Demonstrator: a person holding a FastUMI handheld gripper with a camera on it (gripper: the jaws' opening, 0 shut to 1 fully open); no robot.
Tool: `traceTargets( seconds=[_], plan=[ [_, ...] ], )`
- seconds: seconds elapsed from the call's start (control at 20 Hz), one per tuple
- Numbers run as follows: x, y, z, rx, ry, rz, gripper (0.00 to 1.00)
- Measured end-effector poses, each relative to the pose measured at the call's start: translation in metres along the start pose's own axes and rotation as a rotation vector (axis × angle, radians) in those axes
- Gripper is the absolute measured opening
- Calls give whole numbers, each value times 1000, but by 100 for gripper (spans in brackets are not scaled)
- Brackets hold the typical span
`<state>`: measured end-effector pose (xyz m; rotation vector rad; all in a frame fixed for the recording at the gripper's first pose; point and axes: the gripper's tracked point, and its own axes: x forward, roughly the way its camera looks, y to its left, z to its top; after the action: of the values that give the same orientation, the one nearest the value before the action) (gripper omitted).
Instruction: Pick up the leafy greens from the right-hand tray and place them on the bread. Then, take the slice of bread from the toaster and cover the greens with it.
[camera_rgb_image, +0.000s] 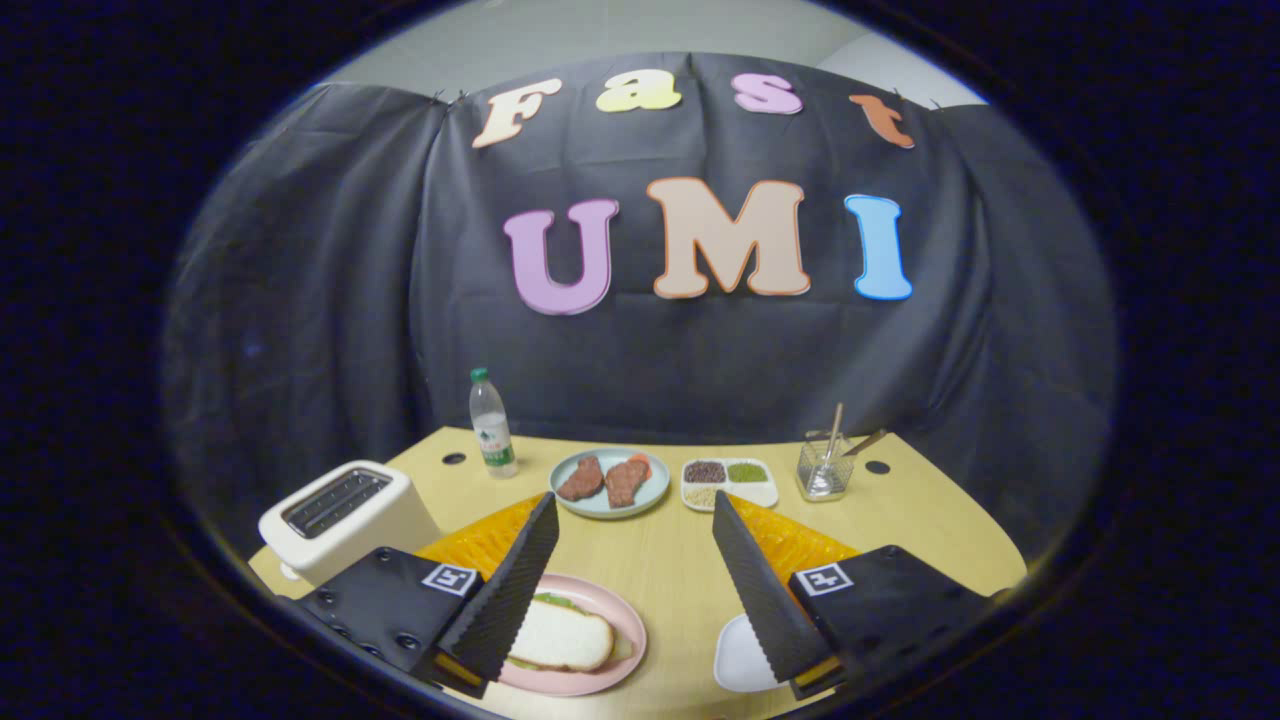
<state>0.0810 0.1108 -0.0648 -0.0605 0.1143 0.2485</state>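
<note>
gripper (636, 560) spread wide, holding nothing | bread slice (560, 640) tops greens (556, 600) on pink plate (625, 625) by its left finger | toaster (345, 515) looks empty | task seems finished; next: pull clear

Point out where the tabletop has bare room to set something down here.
The gripper is open, holding nothing. Bare wood runs between its fingers, from the pink sandwich plate and white dish up to the steak plate. A smaller patch lies between toaster and water bottle. The far row, with divided dish and glass jar, is crowded.
</note>
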Motion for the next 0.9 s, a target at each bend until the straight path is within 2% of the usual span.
traceTargets(
  seconds=[0.15,0.35,0.7,0.9],
  plan=[
    [-25,-26,59,28,-127,-26,99],
    [-57,-50,114,-27,-313,-63,99],
    [-106,-68,129,32,-399,-84,99],
    [-118,-76,116,31,-365,-99,99]
  ],
)
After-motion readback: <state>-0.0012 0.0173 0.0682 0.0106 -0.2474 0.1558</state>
